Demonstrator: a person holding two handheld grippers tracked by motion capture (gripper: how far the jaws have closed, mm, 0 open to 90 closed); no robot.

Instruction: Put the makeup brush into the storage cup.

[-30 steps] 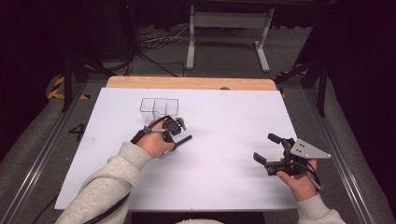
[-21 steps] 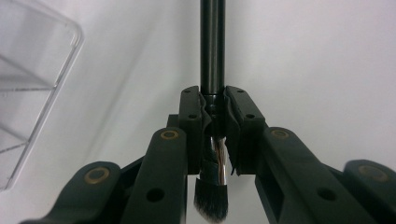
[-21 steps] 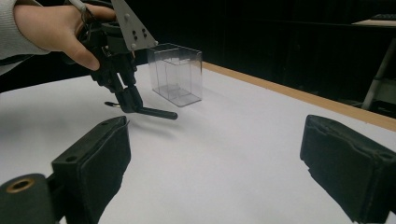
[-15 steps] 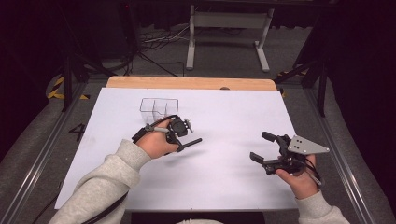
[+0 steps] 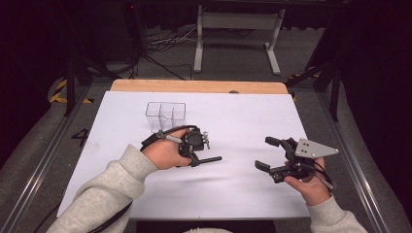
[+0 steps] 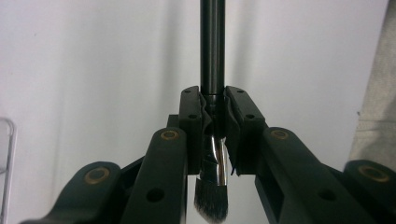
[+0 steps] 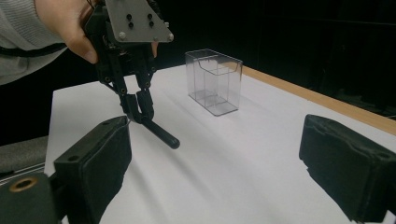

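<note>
A black-handled makeup brush (image 6: 212, 46) is clamped between the jaws of my left gripper (image 6: 214, 100), its silver ferrule and dark bristles (image 6: 211, 205) pointing back at the camera. In the high view the left gripper (image 5: 197, 159) hovers over the white table centre, the brush handle (image 5: 213, 159) sticking out to the right. My right gripper (image 5: 265, 153) is at the right, open and holding nothing. Its own view shows wide-apart pads (image 7: 93, 158), with the left gripper (image 7: 139, 105) and brush (image 7: 161, 133) beyond.
A clear plastic compartment box (image 5: 165, 115) stands upright just behind the left hand, also visible as the clear box (image 7: 215, 81) from the right gripper. The white sheet (image 5: 243, 194) covers the table, with a wooden strip (image 5: 194, 86) along its far edge.
My left gripper has carried the brush a little to the right and toward the person. The right gripper has shifted slightly left and stays open.
</note>
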